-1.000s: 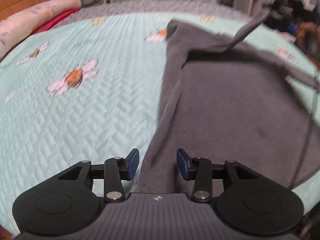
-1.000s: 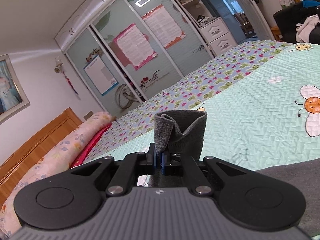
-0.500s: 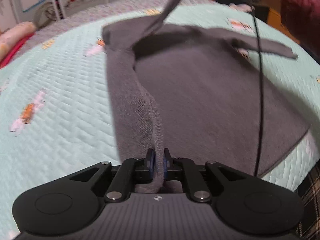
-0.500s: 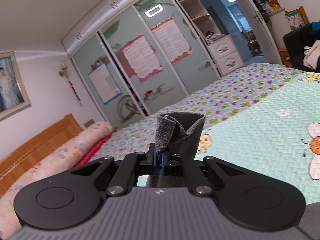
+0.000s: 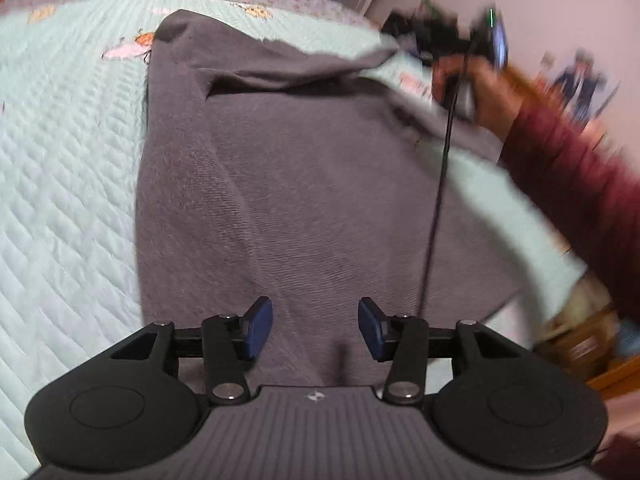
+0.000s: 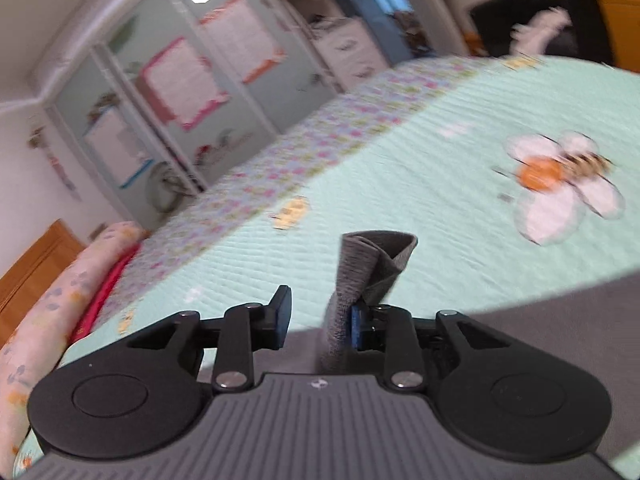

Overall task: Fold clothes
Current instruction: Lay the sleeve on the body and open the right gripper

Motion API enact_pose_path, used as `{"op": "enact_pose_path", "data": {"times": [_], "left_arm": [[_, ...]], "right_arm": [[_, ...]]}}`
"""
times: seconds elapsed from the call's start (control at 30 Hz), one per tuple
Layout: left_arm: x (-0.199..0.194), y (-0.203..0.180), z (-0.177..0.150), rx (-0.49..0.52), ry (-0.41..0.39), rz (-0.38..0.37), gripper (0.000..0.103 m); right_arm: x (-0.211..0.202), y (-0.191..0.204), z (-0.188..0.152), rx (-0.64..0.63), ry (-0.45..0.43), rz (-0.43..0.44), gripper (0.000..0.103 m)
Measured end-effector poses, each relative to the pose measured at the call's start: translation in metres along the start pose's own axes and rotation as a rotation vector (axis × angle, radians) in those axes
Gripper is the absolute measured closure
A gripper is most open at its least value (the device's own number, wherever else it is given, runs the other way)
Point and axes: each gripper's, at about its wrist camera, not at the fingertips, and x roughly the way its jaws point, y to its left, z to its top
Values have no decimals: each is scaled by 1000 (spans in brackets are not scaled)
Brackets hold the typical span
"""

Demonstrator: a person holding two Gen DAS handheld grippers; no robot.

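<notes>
One grey garment (image 5: 320,184) on the bed (image 5: 68,184); both tongs, left (image 5: 315,330) and right (image 6: 318,320), opening, released

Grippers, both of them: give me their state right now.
Left gripper: jaws opening, nothing clamped, grey garment lying below.
Right gripper: jaws opening, grey cuff between them, resting against one pad only.
</notes>
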Motion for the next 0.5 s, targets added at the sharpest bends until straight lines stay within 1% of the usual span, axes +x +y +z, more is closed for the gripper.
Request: {"op": "enact_pose_path", "data": {"times": [0.03,0.07,0.1,0.17,0.2,0.23,0.3,0.37,0.4,0.43,0.47,0.5], "left_arm": [[-8,5,-1,-47,-25,-47,53],[-17,9,-2,-92,-53,-89,53],[-27,14,-4,-133,-87,-116,53],[-45,26,-5,-203,-153,-146,53],[-53,31,-6,-221,-176,-149,53],[-58,35,-5,-231,-195,-137,53],[-67,39,-7,-242,-224,-70,53],[-68,41,-10,-255,-231,-16,53],[-67,41,-12,-257,-230,2,53],[-63,40,-13,-248,-214,-1,53],[-60,38,-15,-238,-198,-5,53],[-56,34,-16,-222,-182,-8,53]], "right_arm": [[-4,-9,-2,27,3,-31,69],[-10,-19,-2,65,4,-69,68],[-17,-29,-3,101,4,-88,68],[-35,-48,-7,166,-2,-122,67],[-44,-54,-10,185,-14,-128,65],[-55,-60,-12,205,-27,-124,60],[-75,-64,-15,225,-21,-115,59],[-103,-54,-27,206,-27,-44,58],[-115,-44,-36,183,-6,-8,58],[-128,-31,-47,147,37,38,58],[-142,-13,-64,93,99,107,58],[-145,4,-86,54,198,177,58]]}}
